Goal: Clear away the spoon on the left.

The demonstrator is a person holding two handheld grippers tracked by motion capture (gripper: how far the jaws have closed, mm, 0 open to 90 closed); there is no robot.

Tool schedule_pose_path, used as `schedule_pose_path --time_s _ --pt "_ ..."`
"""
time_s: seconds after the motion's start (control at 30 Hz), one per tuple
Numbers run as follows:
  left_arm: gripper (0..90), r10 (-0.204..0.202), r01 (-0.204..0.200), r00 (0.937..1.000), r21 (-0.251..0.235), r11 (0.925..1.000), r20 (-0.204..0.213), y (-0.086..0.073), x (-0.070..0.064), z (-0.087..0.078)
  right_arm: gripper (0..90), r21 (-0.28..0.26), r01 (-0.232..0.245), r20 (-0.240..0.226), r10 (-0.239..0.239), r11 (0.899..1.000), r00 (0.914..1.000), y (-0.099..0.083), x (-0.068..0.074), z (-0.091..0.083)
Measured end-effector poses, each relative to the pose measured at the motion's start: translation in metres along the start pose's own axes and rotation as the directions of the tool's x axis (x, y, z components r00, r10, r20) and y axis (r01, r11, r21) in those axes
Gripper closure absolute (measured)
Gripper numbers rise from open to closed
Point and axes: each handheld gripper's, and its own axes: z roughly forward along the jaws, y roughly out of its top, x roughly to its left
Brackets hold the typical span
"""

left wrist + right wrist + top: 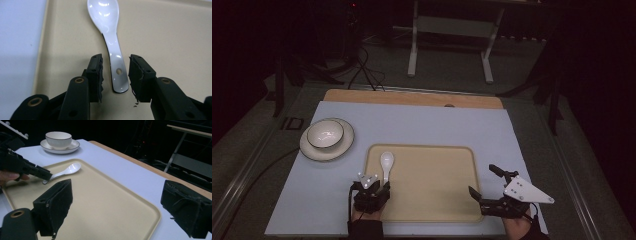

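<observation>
A white ceramic spoon lies on the beige tray near its left edge, bowl pointing away from me. My left gripper is open, its jaws on either side of the spoon's handle end with a gap on each side. My right gripper is open wide above the tray's right edge, nothing between its jaws. A white bowl sits on a white plate at the far left of the pale blue mat.
The pale blue mat covers the table; a wooden strip runs along its far edge. Beyond the table are a white frame stand and dark cables on the floor.
</observation>
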Motion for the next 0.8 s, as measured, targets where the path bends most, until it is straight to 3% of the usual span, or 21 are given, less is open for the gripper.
schedule_pose_path --time_s 0.23,0.43,0.67,0.8 --pt "59.5 0.063 -0.063 0.9974 0.014 0.9979 0.035 0.012 -0.004 -0.009 10.5 0.003 0.001 0.001 -0.001 1.0 1.0 -0.001 0.0 -0.001" --pt "56.1 0.106 -0.111 0.9912 0.071 0.9912 0.08 0.015 -0.005 -0.006 10.4 0.005 0.0 0.012 0.0 1.0 0.9999 -0.002 0.0 -0.003" --pt "46.7 0.164 -0.172 0.9811 0.082 0.9816 0.103 0.026 -0.009 -0.01 10.4 0.007 0.0 0.023 0.0 1.0 0.9997 -0.002 -0.001 -0.004" --pt "39.4 0.201 -0.214 0.9713 0.097 0.9721 0.127 0.038 -0.008 -0.015 10.4 0.007 0.0 0.022 0.0 1.0 0.9998 -0.002 -0.001 -0.004"
